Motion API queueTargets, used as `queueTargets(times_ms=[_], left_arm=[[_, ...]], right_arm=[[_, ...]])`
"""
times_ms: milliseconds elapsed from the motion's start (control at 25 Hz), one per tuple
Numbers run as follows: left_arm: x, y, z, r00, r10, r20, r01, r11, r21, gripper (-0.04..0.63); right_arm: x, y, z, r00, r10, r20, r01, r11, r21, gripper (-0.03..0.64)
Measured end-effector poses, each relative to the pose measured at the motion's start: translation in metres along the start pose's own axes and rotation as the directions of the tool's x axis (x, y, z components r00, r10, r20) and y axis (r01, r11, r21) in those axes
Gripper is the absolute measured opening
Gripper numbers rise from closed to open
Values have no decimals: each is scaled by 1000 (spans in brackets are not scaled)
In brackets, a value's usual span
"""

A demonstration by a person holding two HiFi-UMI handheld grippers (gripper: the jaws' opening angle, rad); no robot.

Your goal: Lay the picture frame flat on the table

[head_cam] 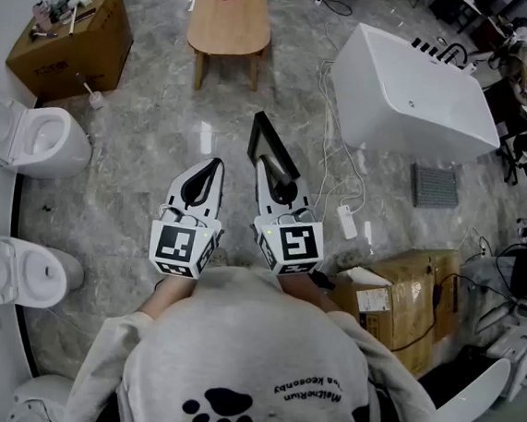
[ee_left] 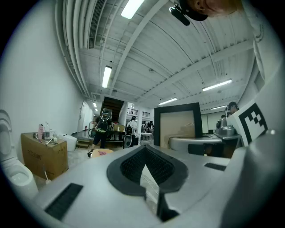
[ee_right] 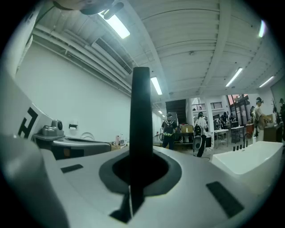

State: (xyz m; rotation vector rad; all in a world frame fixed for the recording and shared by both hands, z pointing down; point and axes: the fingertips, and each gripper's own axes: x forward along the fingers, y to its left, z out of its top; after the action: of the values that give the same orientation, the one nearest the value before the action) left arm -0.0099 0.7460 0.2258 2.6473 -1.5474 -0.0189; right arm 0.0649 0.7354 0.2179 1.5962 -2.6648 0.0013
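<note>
A black picture frame (head_cam: 272,146) is held upright and edge-on above the marble floor, with my right gripper (head_cam: 262,165) shut on its lower edge. In the right gripper view the picture frame (ee_right: 141,111) rises as a dark bar from between the jaws of the right gripper (ee_right: 141,161). My left gripper (head_cam: 214,165) hovers just left of it, shut with nothing in it. From the left gripper (ee_left: 145,149) the picture frame (ee_left: 178,127) shows its beige panel at the right. The oval wooden table (head_cam: 229,17) stands farther ahead, with a pink item on top.
Two white toilets (head_cam: 30,137) (head_cam: 9,270) line the left wall. A cardboard box (head_cam: 71,39) sits at the far left and another cardboard box (head_cam: 408,294) at my right. A white bathtub (head_cam: 414,90), a floor grate (head_cam: 434,186) and cables lie to the right.
</note>
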Motion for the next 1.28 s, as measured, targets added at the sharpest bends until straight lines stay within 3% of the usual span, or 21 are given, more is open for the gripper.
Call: queueTargets(times_ms=[320,600,1000,1280], left_arm=[[5,10,-3,1000,-21,-2,21,1000,5,9],[2,19,-10,999,-49,-10,49,999,-8,9],[18,30,-22,998,-54,-20,53,997,-47,9],[57,51,-19,1000,-22,-12,21,999,-46,9]], right_arm=[[10,3,-2,1000,-22,8,22,1000,1,18],[10,2,-13,996,-84,14,83,995,58,19],[27,-8,-27,997,-70,-17,71,994,77,18],[70,-26,-26,1000,-23,-14,24,997,75,18]])
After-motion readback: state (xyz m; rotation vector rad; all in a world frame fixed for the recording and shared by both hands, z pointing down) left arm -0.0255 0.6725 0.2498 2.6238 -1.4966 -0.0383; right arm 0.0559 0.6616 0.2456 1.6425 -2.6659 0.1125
